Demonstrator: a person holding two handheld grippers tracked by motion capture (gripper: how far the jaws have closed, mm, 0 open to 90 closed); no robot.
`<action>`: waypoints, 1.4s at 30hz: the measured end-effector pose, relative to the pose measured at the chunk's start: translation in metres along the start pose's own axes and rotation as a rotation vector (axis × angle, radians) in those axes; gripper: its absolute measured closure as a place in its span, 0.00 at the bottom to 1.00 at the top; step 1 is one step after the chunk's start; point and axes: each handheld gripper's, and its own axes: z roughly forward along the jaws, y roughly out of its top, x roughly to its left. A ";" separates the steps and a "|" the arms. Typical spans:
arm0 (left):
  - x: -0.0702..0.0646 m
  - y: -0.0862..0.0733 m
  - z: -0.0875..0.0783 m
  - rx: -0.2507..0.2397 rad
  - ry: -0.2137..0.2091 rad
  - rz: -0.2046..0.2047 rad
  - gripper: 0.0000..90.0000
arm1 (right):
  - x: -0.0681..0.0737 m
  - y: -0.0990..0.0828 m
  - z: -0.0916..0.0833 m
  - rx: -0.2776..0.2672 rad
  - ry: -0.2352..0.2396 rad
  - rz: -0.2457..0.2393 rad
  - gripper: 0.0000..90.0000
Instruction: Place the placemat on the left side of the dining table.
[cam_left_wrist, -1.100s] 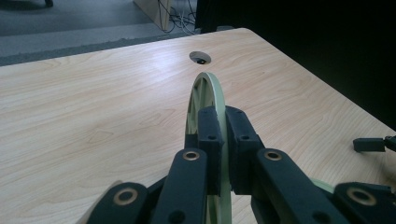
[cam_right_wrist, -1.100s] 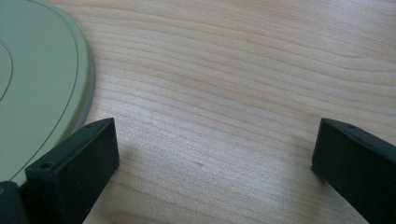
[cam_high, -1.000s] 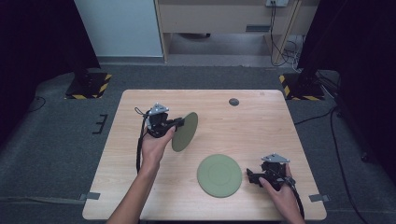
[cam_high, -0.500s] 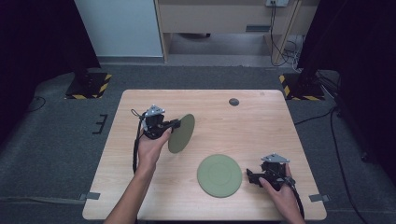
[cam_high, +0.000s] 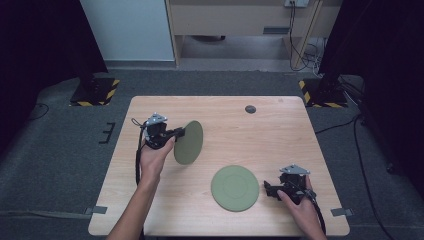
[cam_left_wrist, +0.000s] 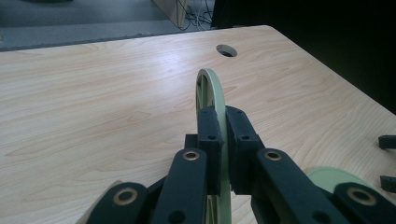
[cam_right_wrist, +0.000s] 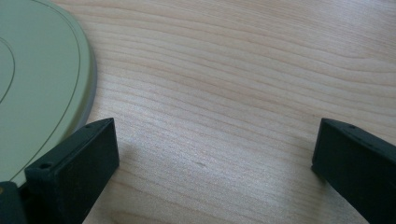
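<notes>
Table (cam_high: 250, 145) filled the middle of the high view. Flat plate (cam_high: 234, 188) lay lower centre, just beside the right gripper (cam_high: 271, 189), jaws wide apart on nothing. Left gripper (cam_high: 181, 134), centre-left, was clamped on a second plate's (cam_high: 189, 142) rim, held up on edge!

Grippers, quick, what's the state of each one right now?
Left gripper: shut on the rim of the raised green plate.
Right gripper: open, holding nothing, beside the flat green plate.
</notes>
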 end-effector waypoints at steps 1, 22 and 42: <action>0.001 0.000 0.000 0.000 0.004 0.002 0.95 | 0.000 0.000 0.000 0.000 0.000 0.000 0.01; 0.034 -0.015 -0.009 -0.004 0.032 -0.062 0.95 | 0.000 0.000 0.000 0.000 0.000 0.000 0.01; 0.050 -0.020 -0.017 -0.001 0.051 -0.092 0.95 | 0.000 0.000 0.000 0.000 0.000 0.000 0.01</action>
